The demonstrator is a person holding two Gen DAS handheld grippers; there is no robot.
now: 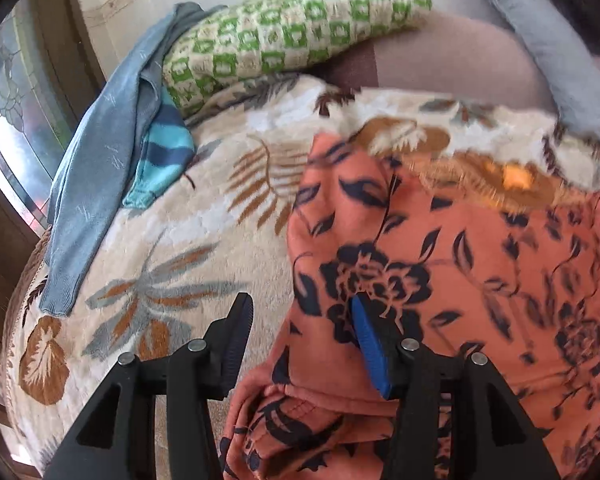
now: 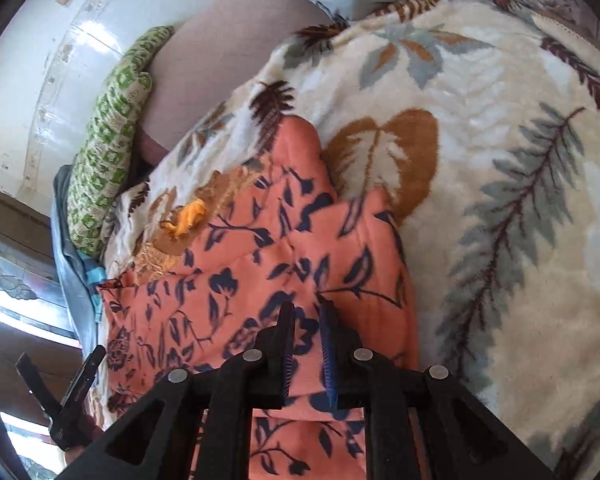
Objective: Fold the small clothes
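Observation:
An orange garment with dark blue flowers [image 1: 460, 264] lies on a cream leaf-patterned blanket [image 1: 172, 240]. My left gripper [image 1: 300, 320] is open, its jaws wide apart over the garment's left edge. In the right wrist view the same garment [image 2: 228, 264] lies folded lengthwise, with an orange embroidered patch [image 2: 188, 216] at its far end. My right gripper [image 2: 306, 312] has its jaws close together with a narrow gap, over a fold of the garment; whether cloth is pinched between them does not show.
A blue sweater [image 1: 100, 184] and a striped turquoise cloth [image 1: 164, 152] lie at the blanket's left edge. A green checked cushion [image 1: 292, 36] and a grey cushion [image 1: 540, 40] rest at the back by the wall. A window is on the left.

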